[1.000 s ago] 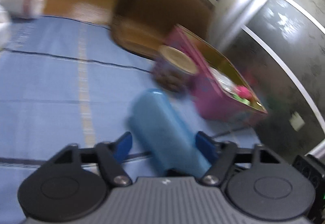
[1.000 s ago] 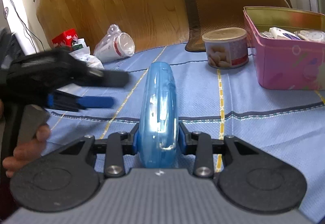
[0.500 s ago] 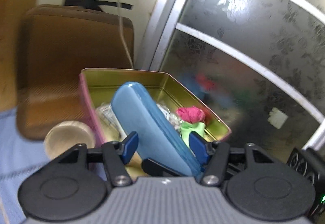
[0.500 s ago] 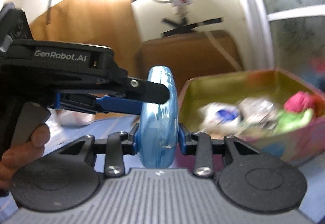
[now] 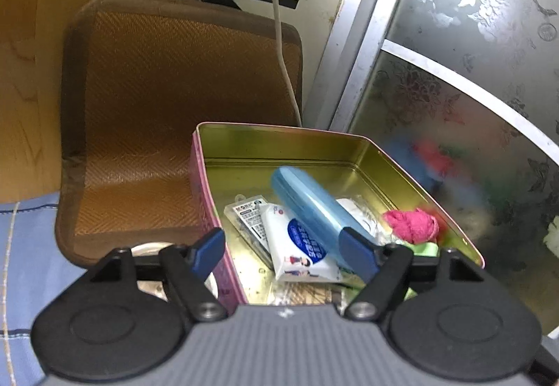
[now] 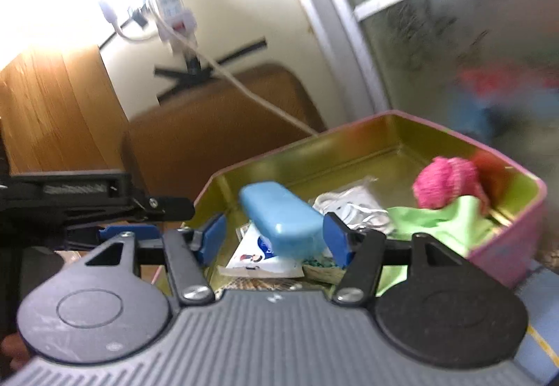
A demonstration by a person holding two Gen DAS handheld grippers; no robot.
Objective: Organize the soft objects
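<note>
Two grippers of mine are hovering at the near edge of the pink rectangular tin with the gold inside (image 5: pixel 367 155), my landmark here. Behind the tin, a brown woven seat cushion (image 5: pixel 174 99) is leaning against the wall, and a frosted glass door with a pale metal frame (image 5: pixel 454 71) is standing at the tin's right. A white cable (image 5: pixel 279 36) is hanging down the wall toward the tin's far rim.

Inside the tin, the blue hard oblong case (image 5: pixel 311 200) is lying tilted on the other contents, one end pointing to the far wall. My left gripper (image 5: pixel 283 251) is opening its jaws; the case's near end is sitting between them with a clear gap on the left side, though whether the right pad is touching it I cannot tell. My right gripper (image 6: pixel 274 239) is opening its jaws too, the case between them but free of both pads.

Beside the case, a white tissue packet with a blue label (image 5: pixel 300 246) is lying flat, a light green cloth (image 6: pixel 443 225) is crumpled toward the tin's right wall, and a pink knitted ball (image 6: pixel 447 181) is resting on that cloth.
</note>
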